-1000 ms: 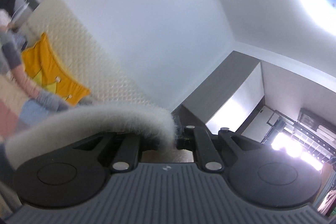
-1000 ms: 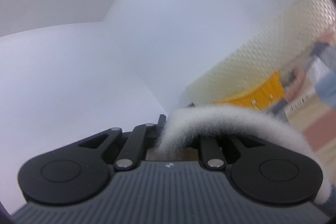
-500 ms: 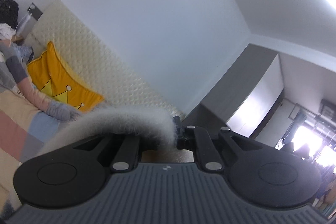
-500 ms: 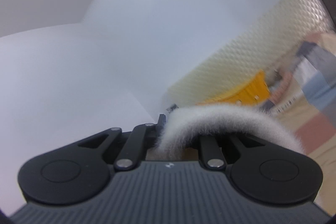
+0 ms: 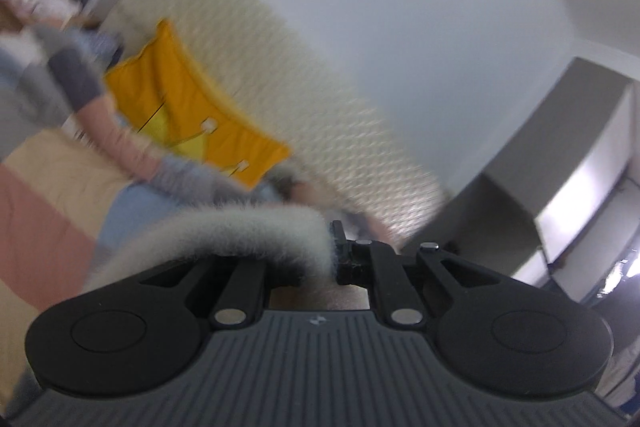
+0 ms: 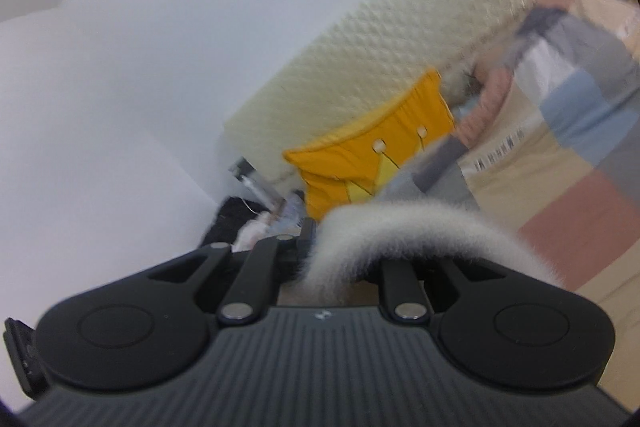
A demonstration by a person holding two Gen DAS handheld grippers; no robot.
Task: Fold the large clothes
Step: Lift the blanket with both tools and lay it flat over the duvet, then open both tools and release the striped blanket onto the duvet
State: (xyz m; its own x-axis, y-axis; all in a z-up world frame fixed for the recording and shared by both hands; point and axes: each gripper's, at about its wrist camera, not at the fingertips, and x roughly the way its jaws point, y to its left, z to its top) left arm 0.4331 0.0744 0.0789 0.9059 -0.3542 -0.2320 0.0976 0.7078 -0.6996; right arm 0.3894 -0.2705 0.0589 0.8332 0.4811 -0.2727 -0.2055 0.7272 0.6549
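Heads up: you've only got a thin bite of that fuzzy grey garment [image 5: 248,239] in each gripper, so a fast swing toward the bed [image 6: 560,211] could yank an edge free, or drop the fold crooked across the patchwork bedspread. The left gripper [image 5: 336,259] is pinched tight on a fluffy hem, and the right gripper [image 6: 310,259] is clamped on another edge. The fabric looks thick, plush and pale grey, arching over both sets of jaws. The yellow pillow [image 5: 192,119] sits against the headboard [image 6: 420,27].
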